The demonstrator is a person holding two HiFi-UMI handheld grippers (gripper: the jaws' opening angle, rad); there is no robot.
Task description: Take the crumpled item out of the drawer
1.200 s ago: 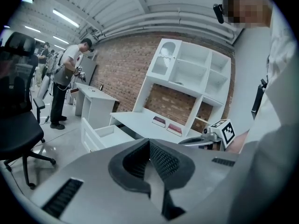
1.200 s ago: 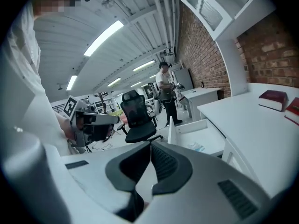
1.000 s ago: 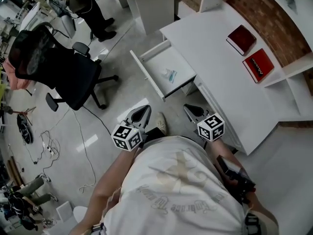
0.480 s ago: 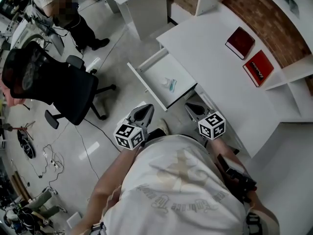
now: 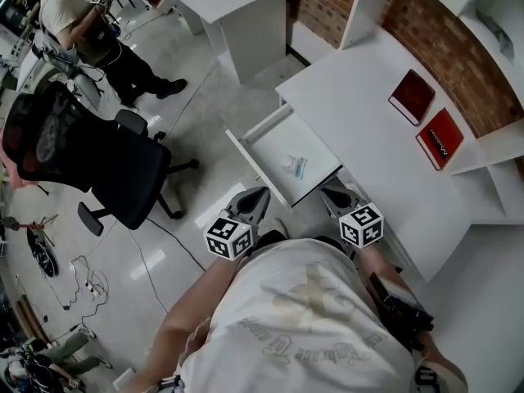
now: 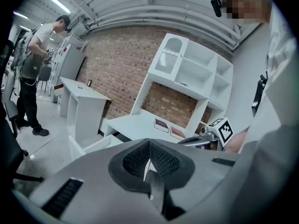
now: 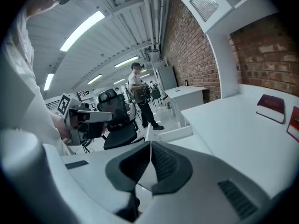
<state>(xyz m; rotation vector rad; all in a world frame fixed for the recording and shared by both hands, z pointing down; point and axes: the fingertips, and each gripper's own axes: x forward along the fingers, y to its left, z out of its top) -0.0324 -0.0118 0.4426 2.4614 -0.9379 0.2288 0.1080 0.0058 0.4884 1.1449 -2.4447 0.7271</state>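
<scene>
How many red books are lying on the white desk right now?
2. One red book lies flat on the desk by the brick wall; the second red book lies beside it, lower in the head view. No others show.

A brick wall [image 5: 325, 11] backs the white desk [image 5: 368, 121]; a black chair [image 5: 90, 162] stands on pale floor [image 5: 205, 105] under strip lights [image 7: 81, 29].

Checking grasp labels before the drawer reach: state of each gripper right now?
Left gripper: closed, nothing between the jaws.
Right gripper: closed, nothing between the jaws.
</scene>
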